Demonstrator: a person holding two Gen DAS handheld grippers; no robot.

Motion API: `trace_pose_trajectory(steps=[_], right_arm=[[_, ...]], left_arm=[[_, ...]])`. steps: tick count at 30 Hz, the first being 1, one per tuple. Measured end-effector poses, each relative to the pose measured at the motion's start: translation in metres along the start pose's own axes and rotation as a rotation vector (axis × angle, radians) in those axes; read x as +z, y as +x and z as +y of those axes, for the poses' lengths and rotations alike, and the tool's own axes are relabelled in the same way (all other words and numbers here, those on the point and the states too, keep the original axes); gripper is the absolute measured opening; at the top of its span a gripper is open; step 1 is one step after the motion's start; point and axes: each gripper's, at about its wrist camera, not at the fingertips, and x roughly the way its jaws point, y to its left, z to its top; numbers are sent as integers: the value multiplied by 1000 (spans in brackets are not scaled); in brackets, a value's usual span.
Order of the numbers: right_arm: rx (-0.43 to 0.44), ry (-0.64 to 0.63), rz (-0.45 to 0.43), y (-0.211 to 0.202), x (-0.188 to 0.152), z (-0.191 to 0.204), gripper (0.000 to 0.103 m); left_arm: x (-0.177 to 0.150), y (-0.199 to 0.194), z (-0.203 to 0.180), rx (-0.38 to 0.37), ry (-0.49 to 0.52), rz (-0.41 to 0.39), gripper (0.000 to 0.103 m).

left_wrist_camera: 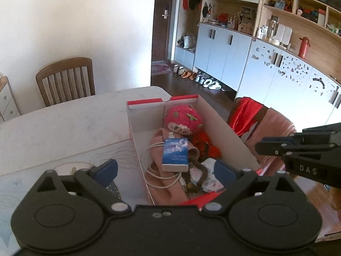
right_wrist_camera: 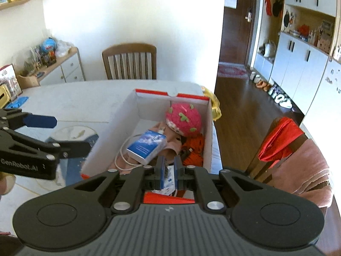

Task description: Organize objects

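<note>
An open cardboard box with red trim (left_wrist_camera: 226, 125) (right_wrist_camera: 119, 119) stands on the table. Inside lie a doll with a pink strawberry hat (left_wrist_camera: 184, 117) (right_wrist_camera: 184, 118), a blue rectangular pack (left_wrist_camera: 175, 152) (right_wrist_camera: 147, 146), a white cable (left_wrist_camera: 153, 178) (right_wrist_camera: 122, 157) and pink cloth (left_wrist_camera: 162, 183). My left gripper (left_wrist_camera: 165, 169) is open above the box's near end, empty. My right gripper (right_wrist_camera: 168, 171) is shut above the near end, nothing clearly held; it also shows in the left wrist view (left_wrist_camera: 259, 147).
A wooden chair (left_wrist_camera: 66, 81) (right_wrist_camera: 130, 61) stands behind the white table (left_wrist_camera: 64, 123) (right_wrist_camera: 74, 98). Another chair draped with red and pink cloth (left_wrist_camera: 255, 117) (right_wrist_camera: 292, 149) is right of the box. A glass lid (right_wrist_camera: 74, 133) lies left of the box.
</note>
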Motion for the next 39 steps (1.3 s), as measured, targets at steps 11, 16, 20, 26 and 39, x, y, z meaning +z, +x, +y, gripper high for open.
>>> trace_pose_trajectory(steps=[11, 16, 20, 26, 39], right_arm=[[7, 20, -81, -27, -13, 16, 48], [11, 17, -110, -36, -19, 23, 65], [15, 37, -143, -43, -22, 25, 86], [6, 74, -170, -49, -28, 27, 97], [-22, 103, -152, -48, -35, 27, 98]], left_arm=[[-12, -20, 5, -30, -11, -49, 102], [-16, -24, 9, -20, -5, -62, 102], [-20, -28, 12, -37, 3, -63, 102], [-25, -32, 14, -58, 11, -73, 102], [-29, -33, 18, -35, -1, -79, 102]])
